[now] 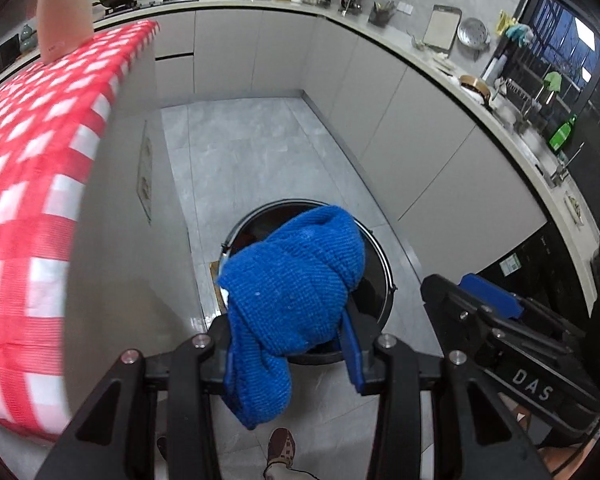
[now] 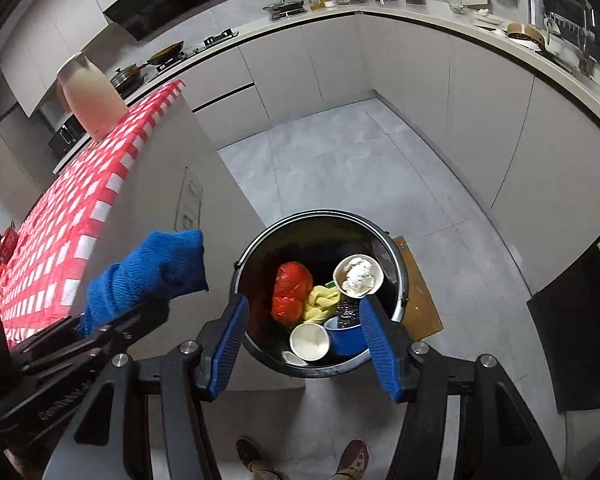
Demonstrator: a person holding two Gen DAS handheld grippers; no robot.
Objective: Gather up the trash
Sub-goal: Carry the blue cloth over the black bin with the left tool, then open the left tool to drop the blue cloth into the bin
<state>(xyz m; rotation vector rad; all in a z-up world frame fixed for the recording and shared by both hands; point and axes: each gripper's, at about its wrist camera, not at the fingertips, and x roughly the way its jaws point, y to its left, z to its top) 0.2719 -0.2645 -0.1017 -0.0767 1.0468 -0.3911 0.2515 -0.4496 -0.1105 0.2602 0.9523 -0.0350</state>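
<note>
Right wrist: one bin (image 2: 396, 256), two cups (image 2: 310, 342), perhaps a third (image 2: 358, 280)

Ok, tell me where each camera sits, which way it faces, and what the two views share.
Left wrist: sits on the left gripper, looks steeply down at the bin; blue knitted cloth held between its fingers; the right gripper and a shoe show.
Right wrist: sits on the right gripper, looks down into the bin, open with nothing between its fingers; the left gripper and two shoes show.
Shared: bin, cloth, checked tablecloth, counter.
</note>
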